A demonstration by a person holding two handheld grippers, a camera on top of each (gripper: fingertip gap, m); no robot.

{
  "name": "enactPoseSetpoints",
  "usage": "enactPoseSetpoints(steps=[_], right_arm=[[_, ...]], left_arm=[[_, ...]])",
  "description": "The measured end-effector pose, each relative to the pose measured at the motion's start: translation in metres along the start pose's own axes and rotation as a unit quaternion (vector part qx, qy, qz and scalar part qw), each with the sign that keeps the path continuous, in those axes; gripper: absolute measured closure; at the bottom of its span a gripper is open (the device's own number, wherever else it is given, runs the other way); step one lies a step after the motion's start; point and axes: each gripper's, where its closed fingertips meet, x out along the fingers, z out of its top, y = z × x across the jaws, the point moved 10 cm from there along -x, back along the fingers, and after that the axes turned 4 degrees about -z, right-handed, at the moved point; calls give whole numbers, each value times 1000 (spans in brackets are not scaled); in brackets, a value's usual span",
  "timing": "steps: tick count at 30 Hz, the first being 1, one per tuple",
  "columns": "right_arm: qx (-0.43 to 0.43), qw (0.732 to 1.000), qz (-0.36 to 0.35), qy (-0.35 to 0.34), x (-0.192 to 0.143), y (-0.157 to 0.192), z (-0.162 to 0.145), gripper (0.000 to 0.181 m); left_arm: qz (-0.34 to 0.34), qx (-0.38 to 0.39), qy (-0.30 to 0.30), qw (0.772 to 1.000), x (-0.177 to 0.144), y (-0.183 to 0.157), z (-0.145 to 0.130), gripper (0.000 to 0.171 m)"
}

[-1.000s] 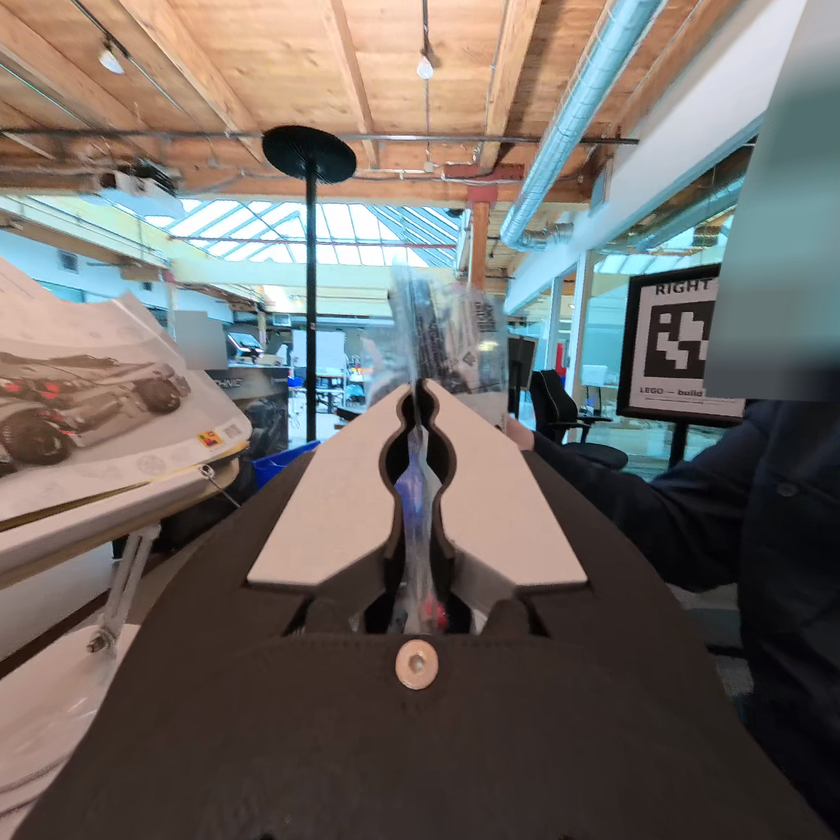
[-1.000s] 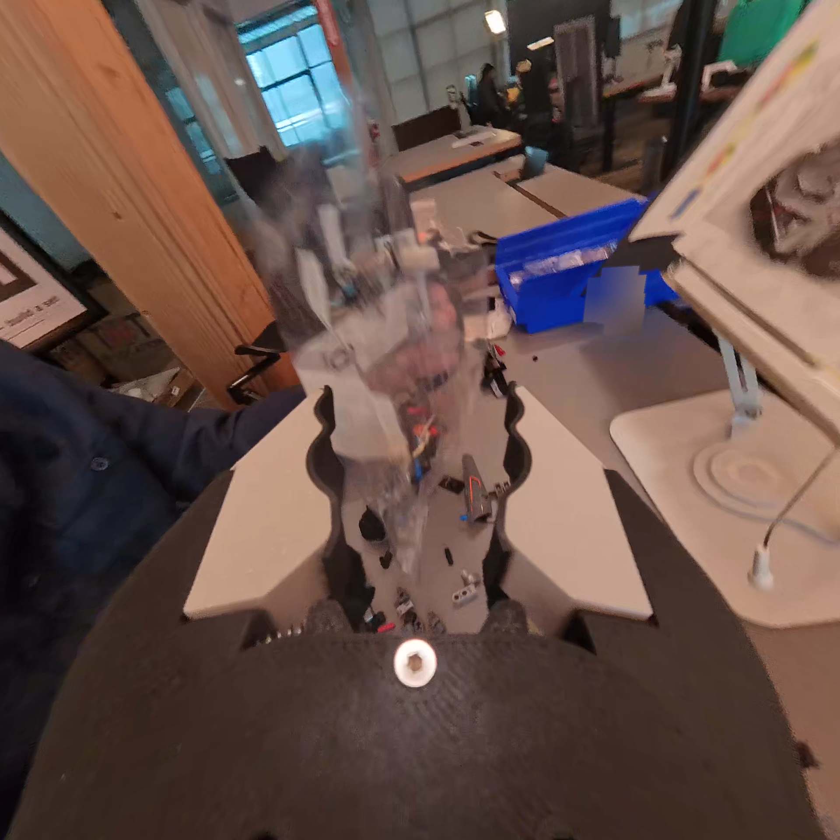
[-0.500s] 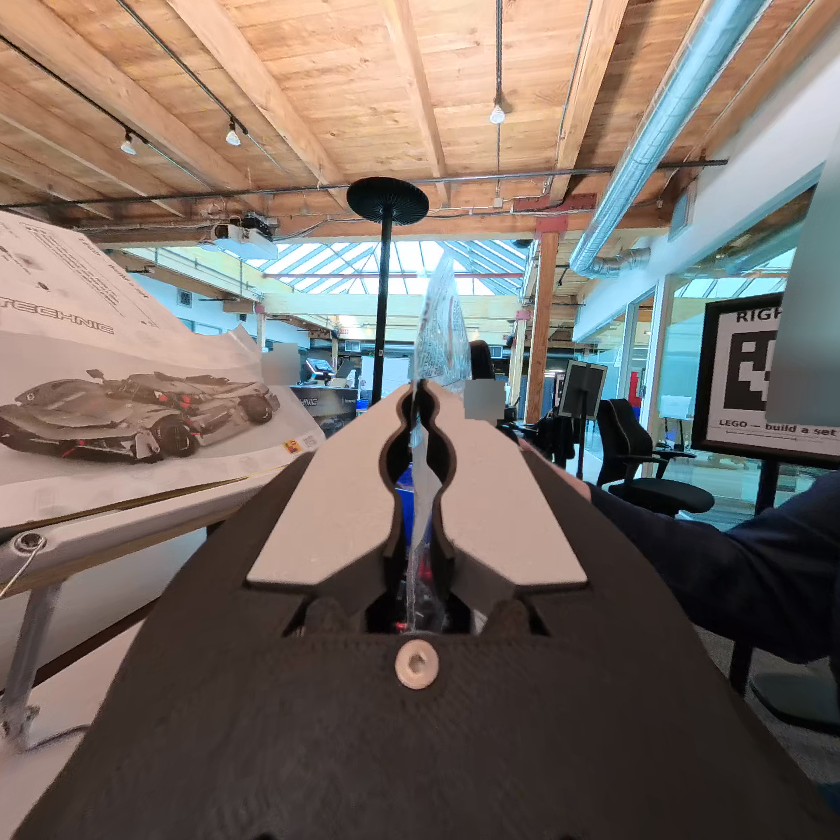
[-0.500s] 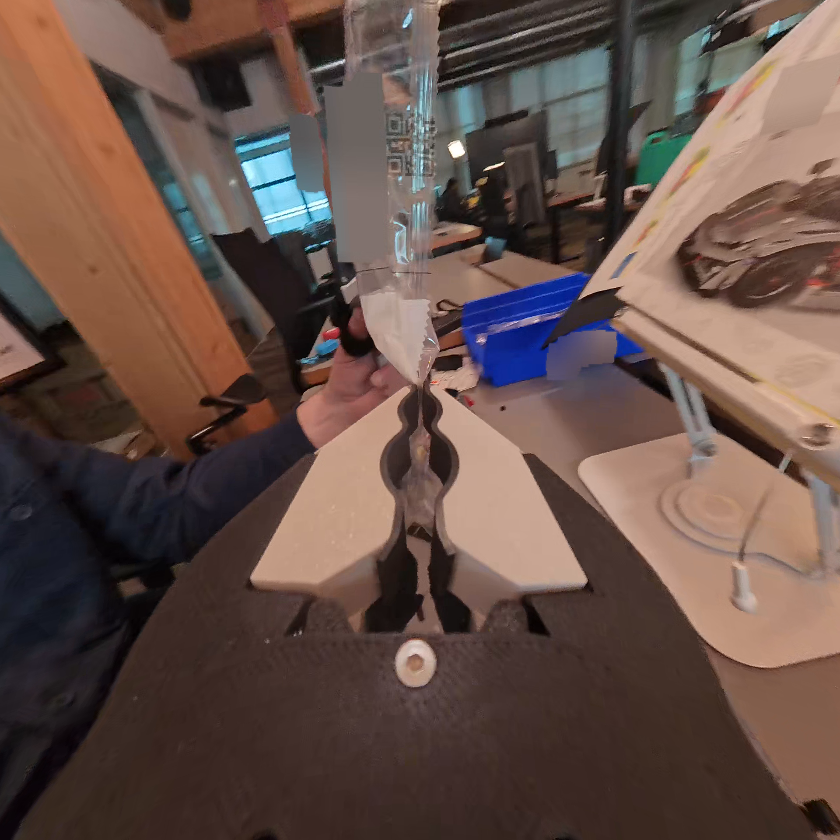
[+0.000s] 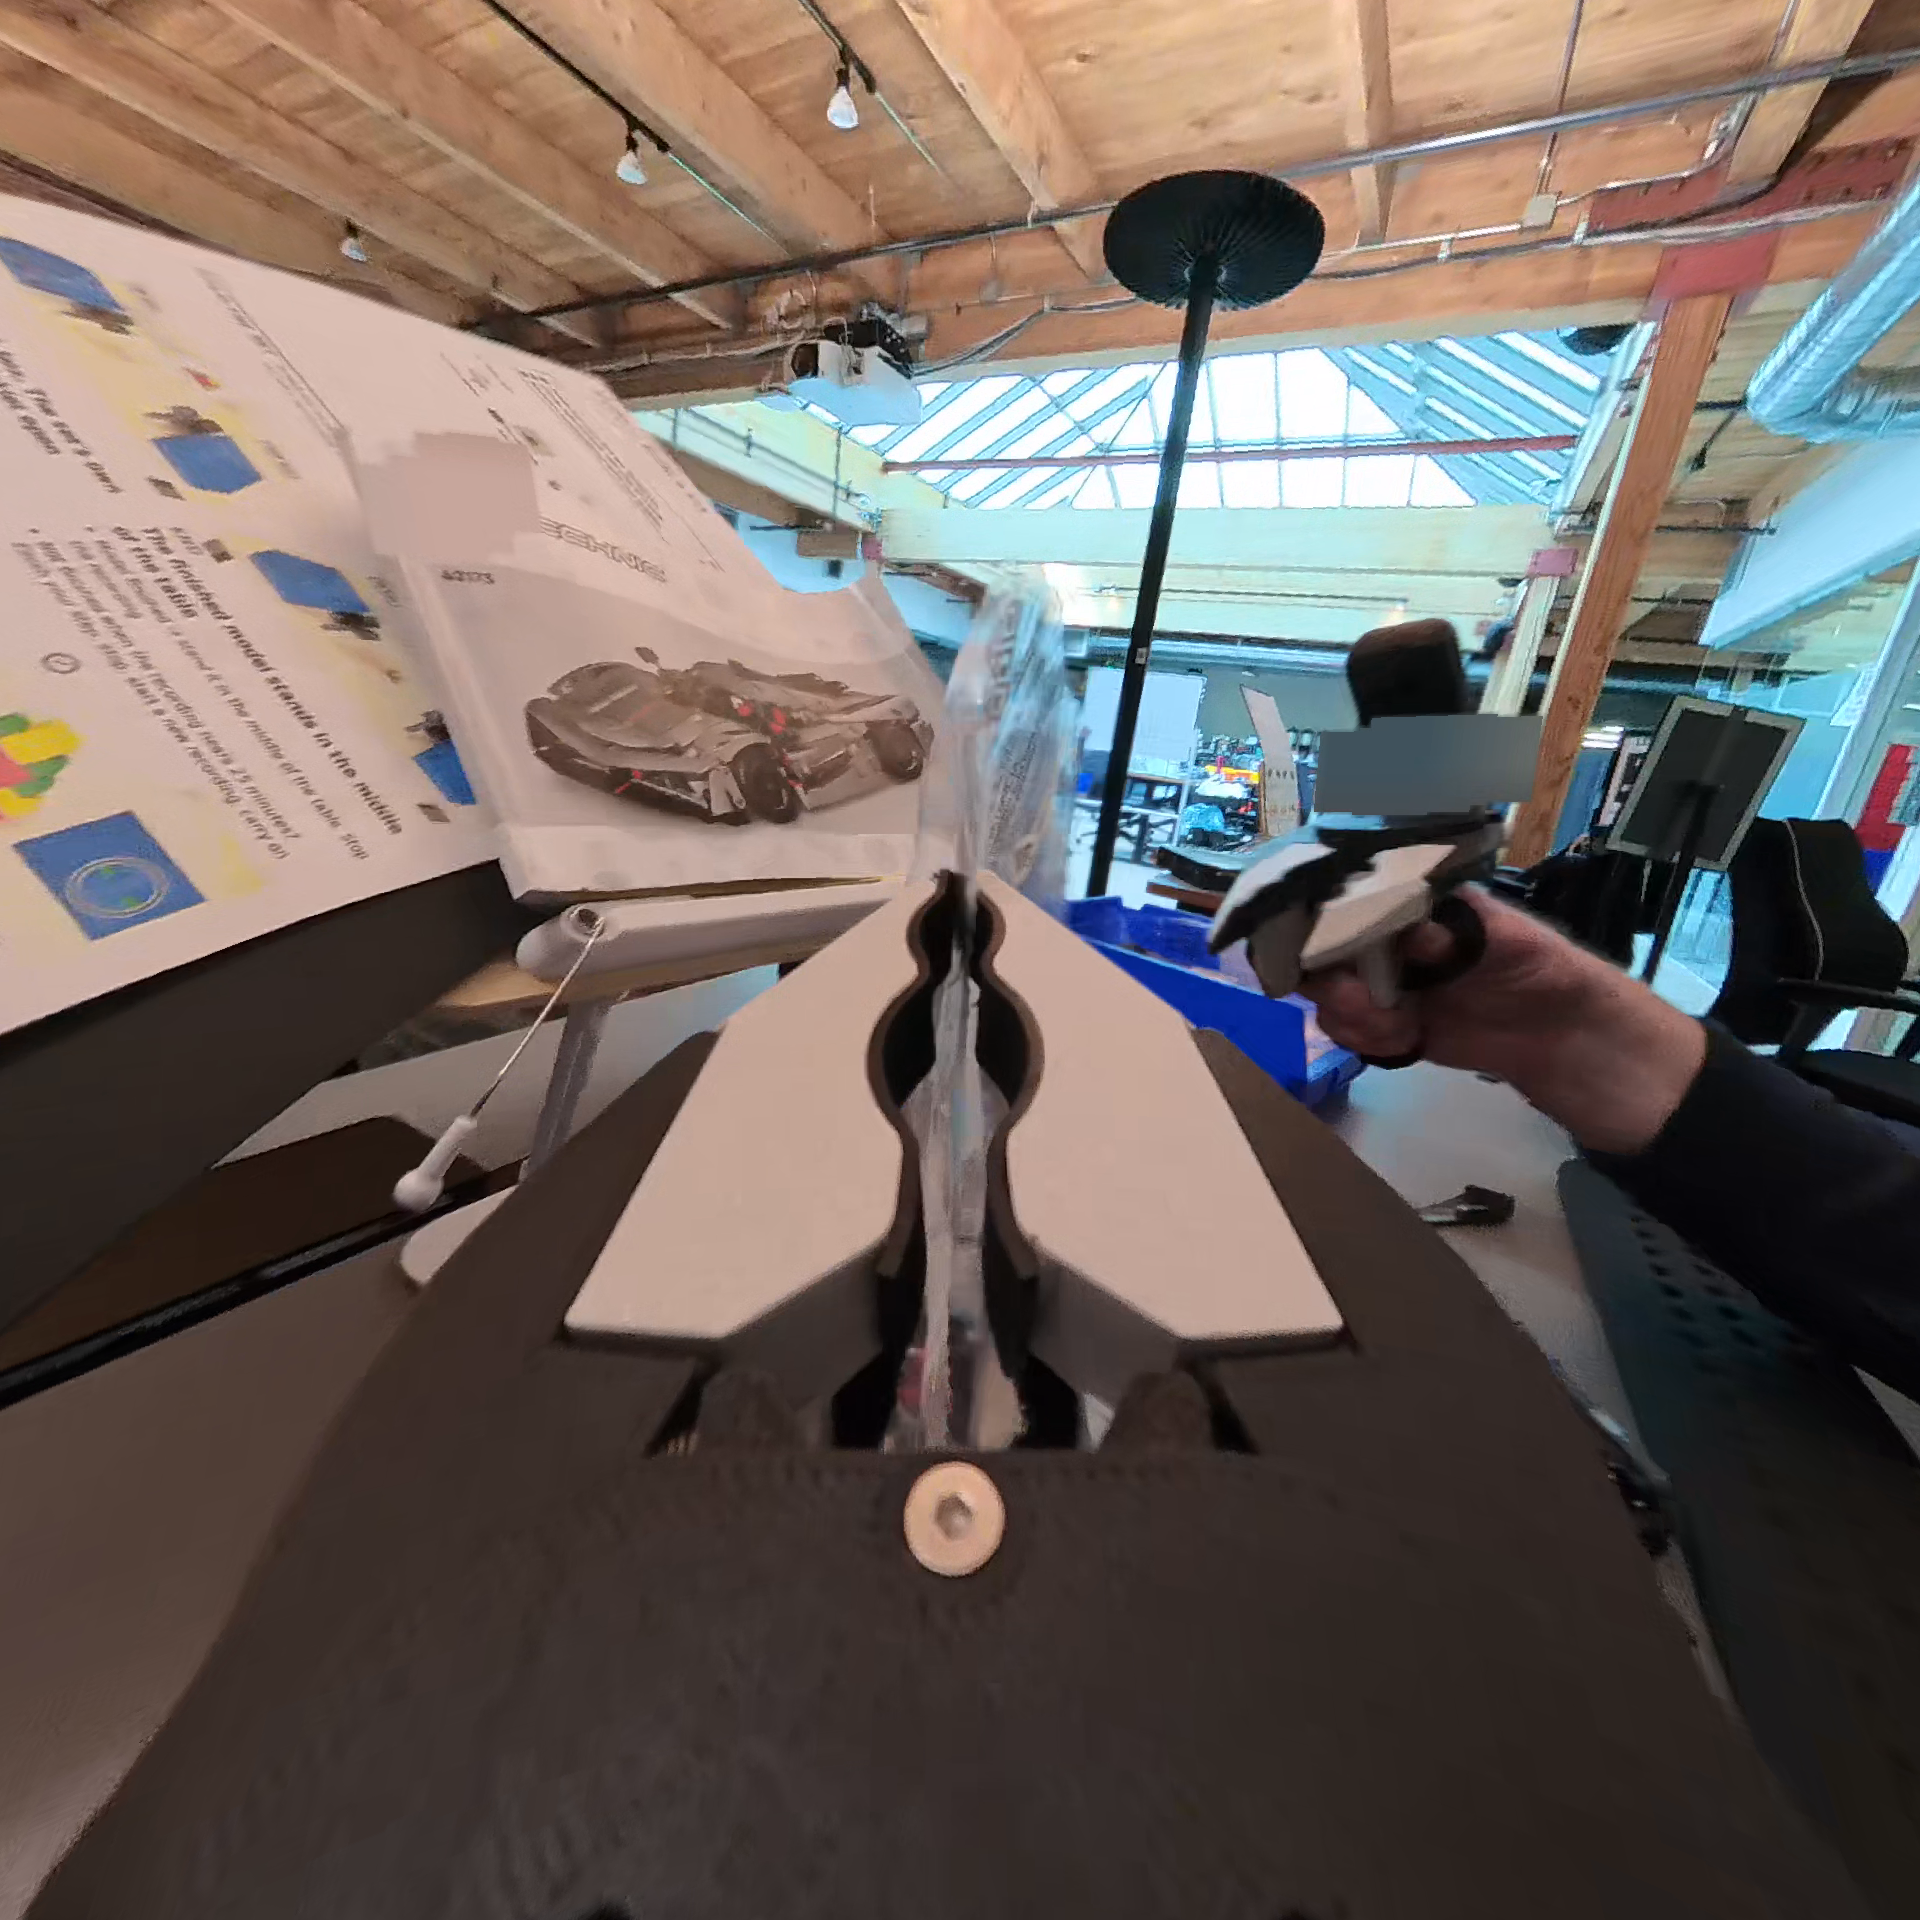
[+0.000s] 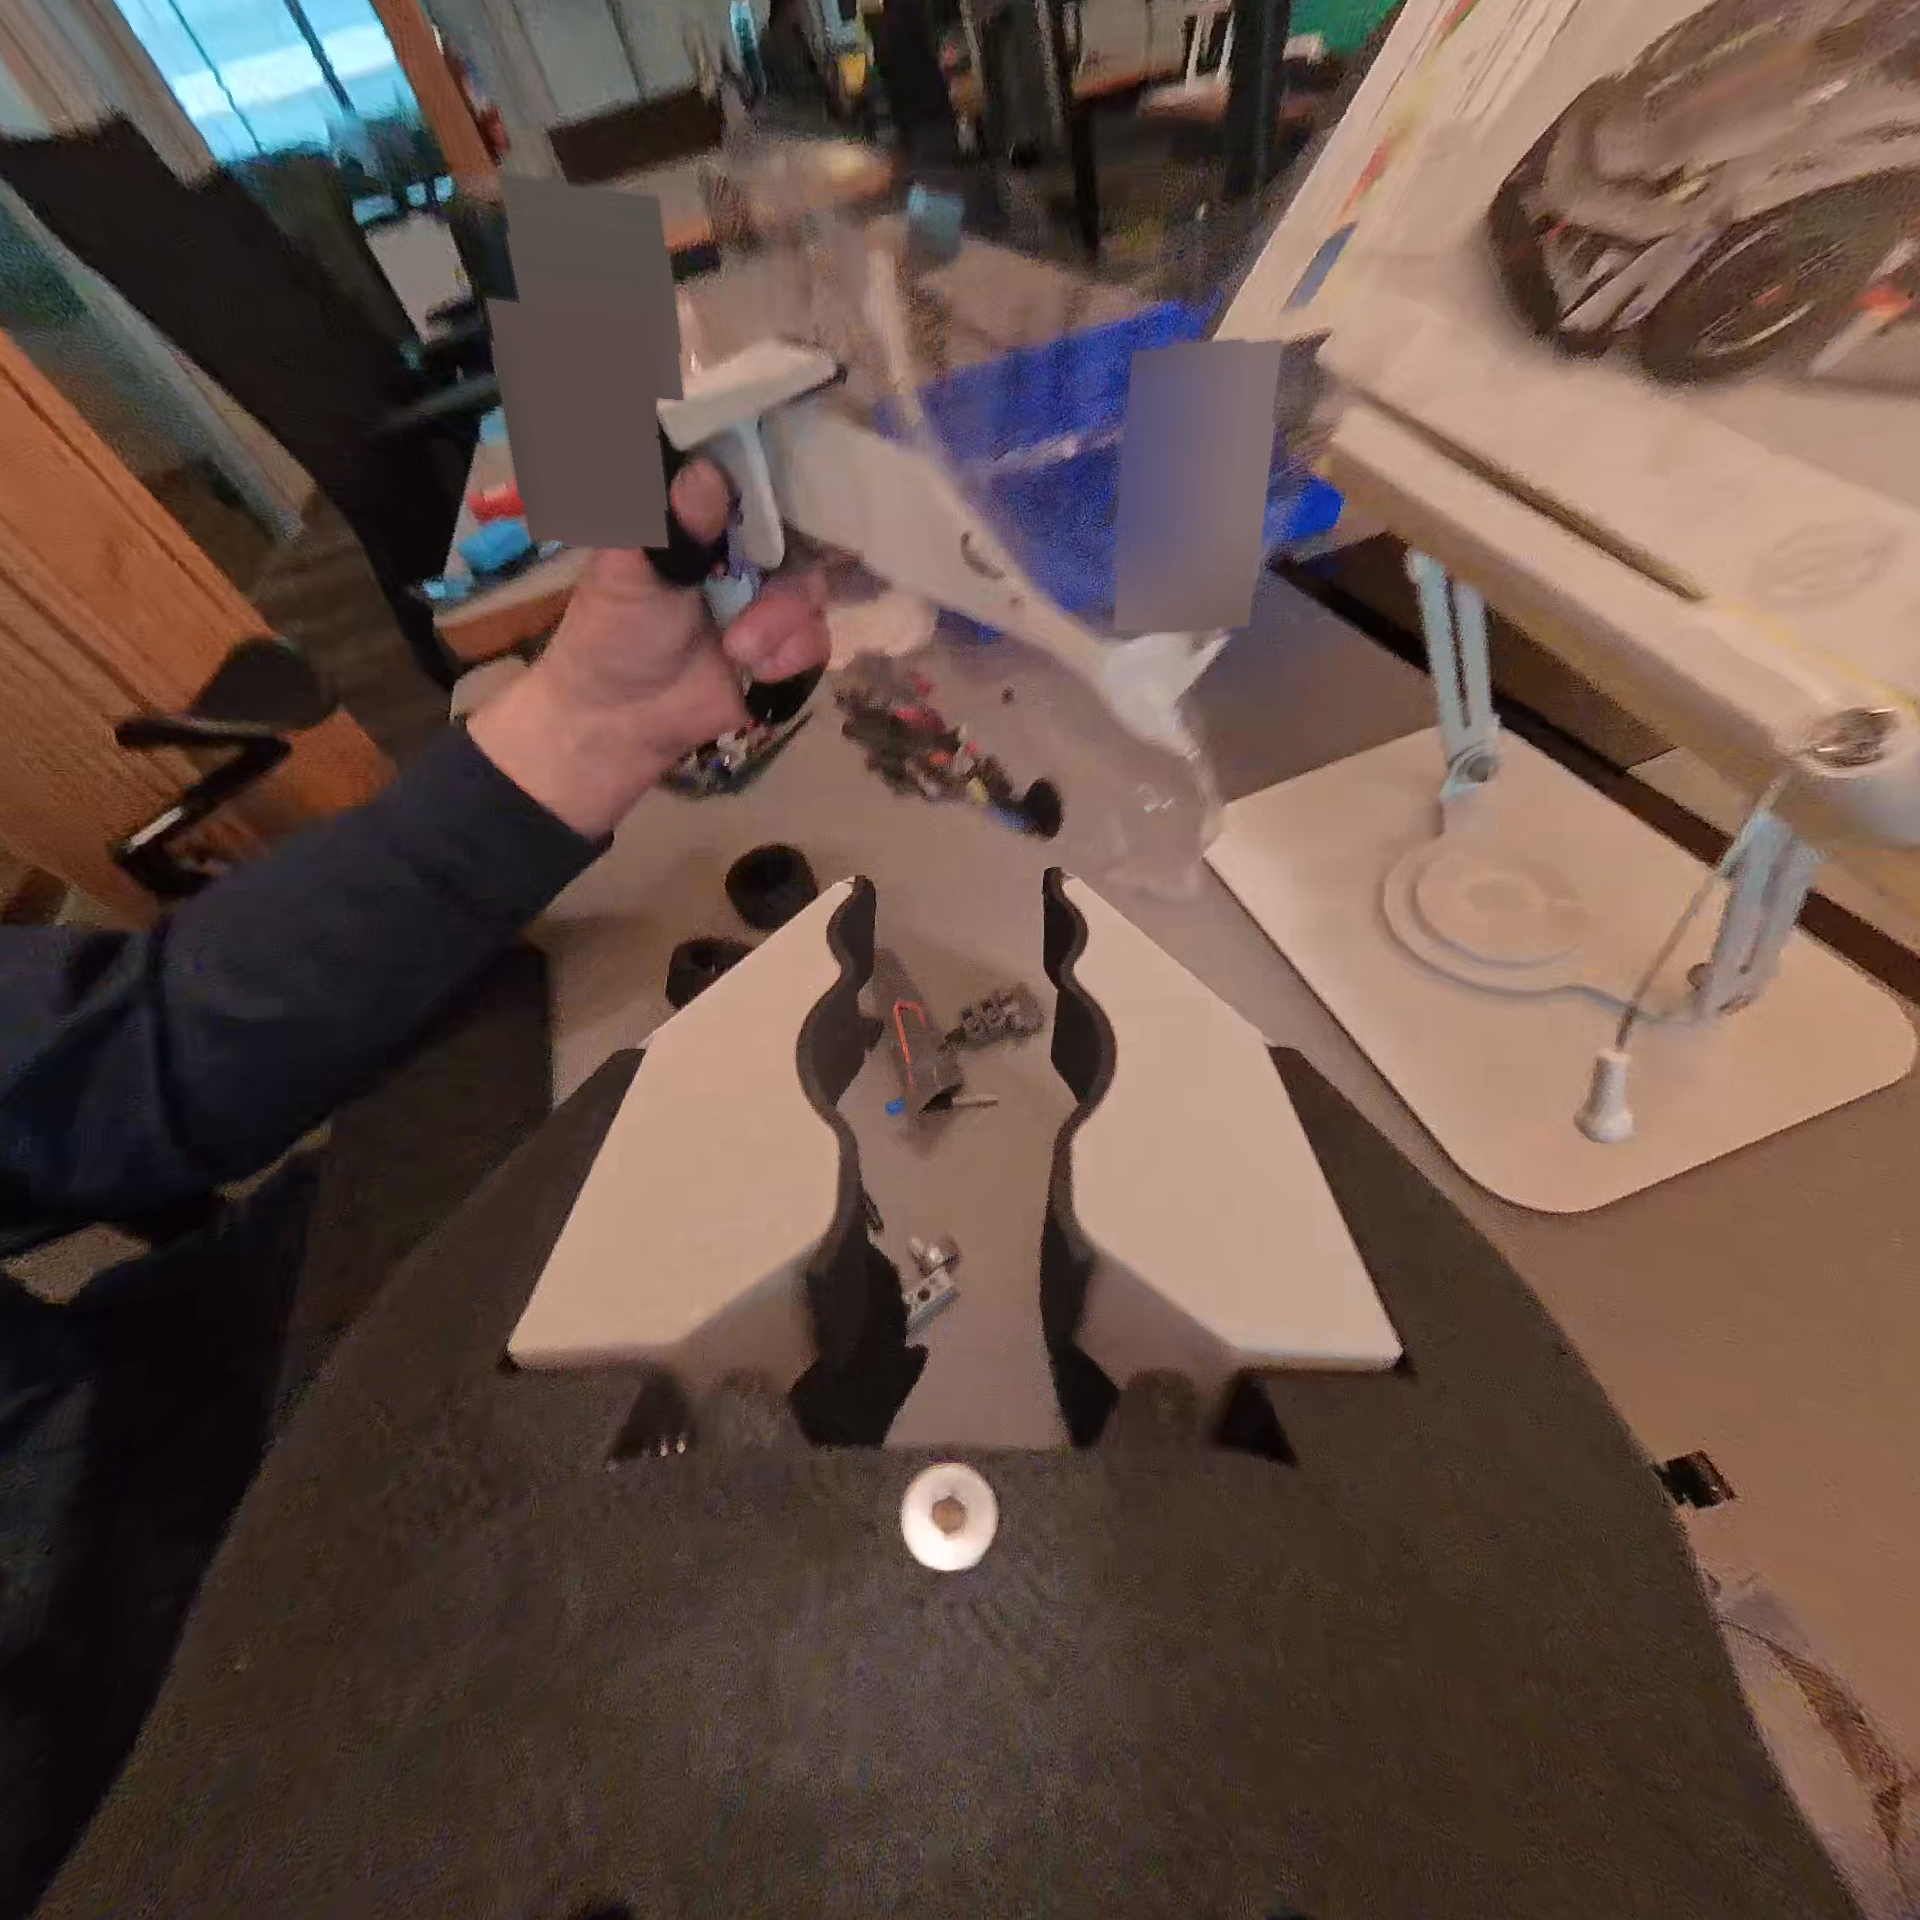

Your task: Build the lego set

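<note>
on my left, the left gripper [image 5: 961, 904] stays clamped tight on the clear bag [image 5: 1013, 717], held up near the instruction booklet [image 5: 717, 727]. to the right, my right gripper [image 6: 951, 894] has let the bag go since half a second ago; its jaws now gape, holding nothing, above loose lego pieces [image 6: 925, 1049] on the table [image 6: 1299, 1247].

We see a clear plastic bag [image 5: 1003, 727] pinched flat between our left tool's tips, rising upright above them — crumpled, see-through. Below our right tool, loose lego pieces [image 6: 940, 1049] lie scattered on the table — a bigger heap [image 6: 914, 748] sits farther ahead.
</note>
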Motion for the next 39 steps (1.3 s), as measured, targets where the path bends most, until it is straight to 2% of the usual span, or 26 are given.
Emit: enactPoseSetpoints(steps=[2,5,8,10,13,15,22,25,28,33,36,39], right_arm=[[-28,997,38,66,20,14,-10,149],[-86,981,38,168,61,32,-31,145],[-128,958,12,257,98,41,-54,146],[-134,949,-5,286,111,39,-60,146],[-102,955,-12,279,120,32,-57,141],[-91,951,-46,293,127,25,-57,141],[-23,940,-66,333,156,7,-71,137],[-15,935,-83,345,163,7,-73,144],[-30,932,-93,350,165,8,-72,149],[-57,935,-61,344,158,16,-69,151],[-65,948,-31,310,144,18,-58,152],[-34,966,26,257,122,20,-47,151]], left_arm=[[13,11,6,1000,-2,4,-6,171],[11,30,9,999,1,5,-11,171],[-1,31,28,999,4,5,-20,171],[-3,27,50,998,6,7,-28,171],[-2,31,116,993,9,8,-41,171],[4,29,135,990,9,10,-45,170],[-24,32,133,990,1,4,-38,168],[-21,39,132,990,2,2,-35,160],[-17,53,150,987,5,0,-37,160],[-16,53,146,988,4,-1,-33,155],[-14,71,126,989,1,-9,-22,148],[-30,100,115,988,2,-26,-9,145]])
